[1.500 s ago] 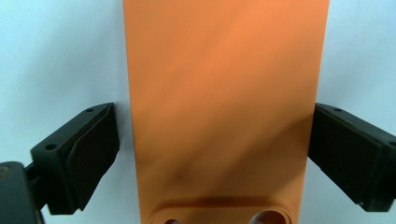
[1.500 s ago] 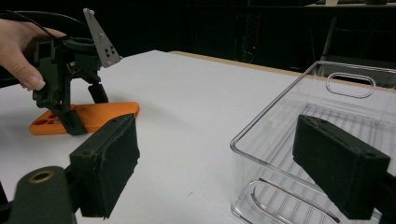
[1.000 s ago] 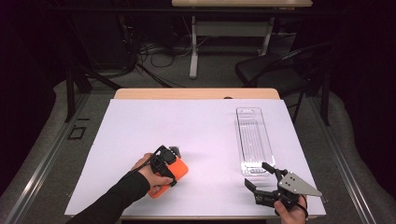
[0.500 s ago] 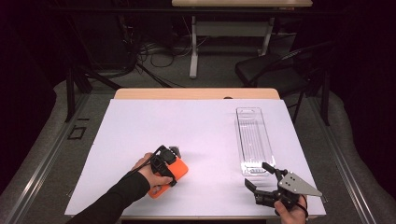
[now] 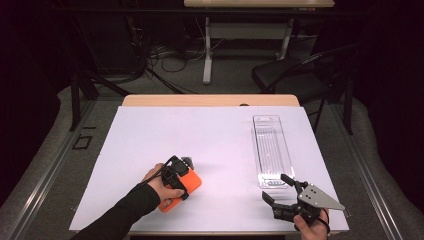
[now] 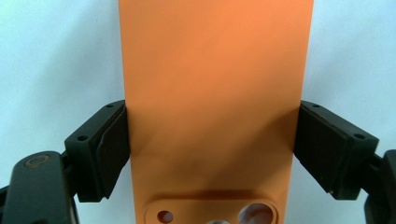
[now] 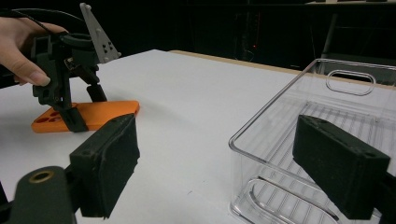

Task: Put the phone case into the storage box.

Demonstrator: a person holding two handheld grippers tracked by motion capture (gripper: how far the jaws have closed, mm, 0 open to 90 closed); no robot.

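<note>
Across frame centre, white surface point(image 5: 210, 145) carried all. Upper right of it lay clear tray point(image 5: 272, 150), empty. Lower left, orange phone case point(image 5: 186, 192) lay flat, left claw point(image 5: 181, 176) clamped across its sides. Lower right, right claw point(image 5: 280, 189) gaped wide, holding nothing, just before tray's near end.

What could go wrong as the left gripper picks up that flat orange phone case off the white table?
The left gripper straddles the flat orange phone case near its camera-hole end, so the long free end may droop or slip once lifted. The clear plastic tray looks light; the open right gripper beside its near end could nudge it.
</note>
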